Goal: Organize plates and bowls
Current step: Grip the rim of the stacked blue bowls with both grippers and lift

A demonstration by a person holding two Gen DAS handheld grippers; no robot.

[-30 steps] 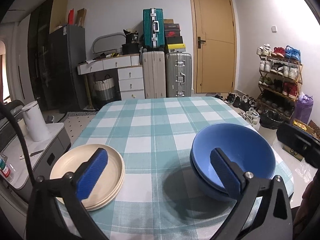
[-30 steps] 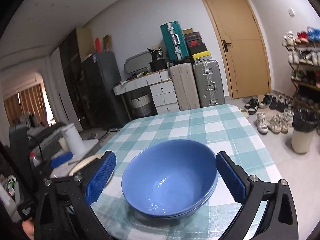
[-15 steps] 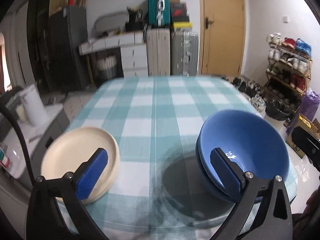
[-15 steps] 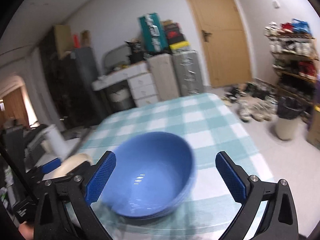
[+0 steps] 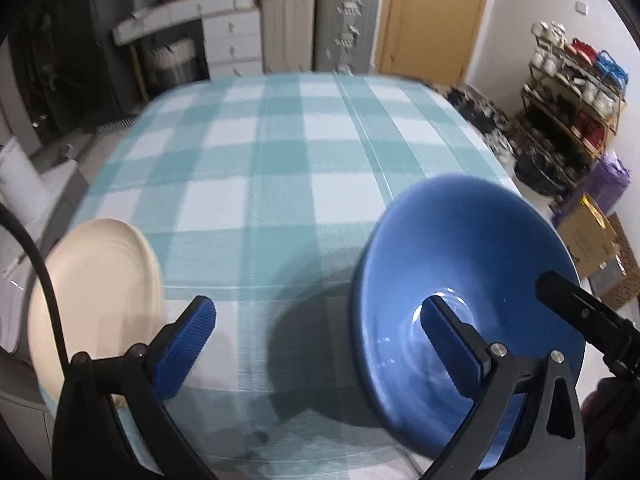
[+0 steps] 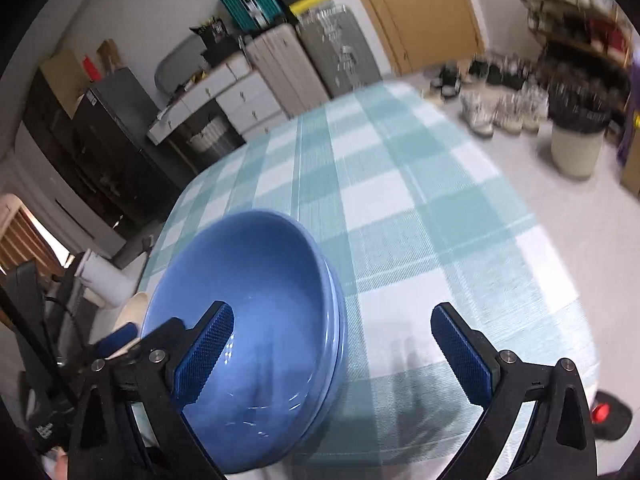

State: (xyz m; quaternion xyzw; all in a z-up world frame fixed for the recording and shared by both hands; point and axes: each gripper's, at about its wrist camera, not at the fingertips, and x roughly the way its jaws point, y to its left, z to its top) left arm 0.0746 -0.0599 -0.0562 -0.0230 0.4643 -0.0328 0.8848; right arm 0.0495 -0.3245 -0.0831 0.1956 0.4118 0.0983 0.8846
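We see the table with its checked cloth; the blue bowls, nested, sit near its right front edge and the cream plate at its left front edge. Our left tool and right tool are both wide, holding nothing. A careless push could slide either piece off.

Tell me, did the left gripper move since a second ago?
Yes. The left gripper dipped forward and down: the door slid up the picture, and the table fills more of it.
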